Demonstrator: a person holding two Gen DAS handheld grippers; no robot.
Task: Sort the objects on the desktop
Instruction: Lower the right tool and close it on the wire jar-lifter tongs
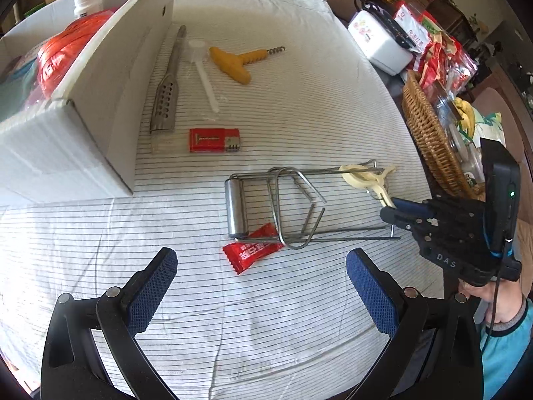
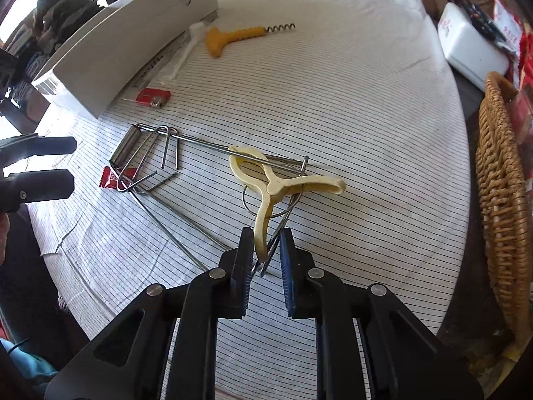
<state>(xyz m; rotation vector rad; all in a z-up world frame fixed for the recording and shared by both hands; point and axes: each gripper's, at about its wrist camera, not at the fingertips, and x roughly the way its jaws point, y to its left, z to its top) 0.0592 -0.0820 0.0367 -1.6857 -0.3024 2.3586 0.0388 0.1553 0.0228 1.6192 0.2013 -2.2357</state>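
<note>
While the striped cloth (image 1: 299, 100) bears one yellow corkscrew (image 1: 240, 61), one red lighter (image 1: 215, 140), one red candy packet (image 1: 251, 253), one wire rack (image 1: 283, 206) and one white box (image 1: 83, 100) at far left, the right gripper (image 2: 265, 250) is nearly closed, pinching one cream three-armed tool (image 2: 276, 183) at the rack's right end. The left gripper (image 1: 261, 286) gapes wide and empty just near of the candy.

Taking the wire rack (image 1: 283, 206) as landmark: the striped cloth (image 1: 233, 316) on its near side lies bare and wide. Left of it the white cardboard box (image 1: 83, 100) walls off that side. Beyond it a red lighter (image 1: 214, 140), metal grater (image 1: 166, 93), white scoop (image 1: 203, 73) and yellow corkscrew (image 1: 240, 63) crowd the way. Far right of it, a wicker basket (image 1: 429, 133) rims the table edge.
</note>
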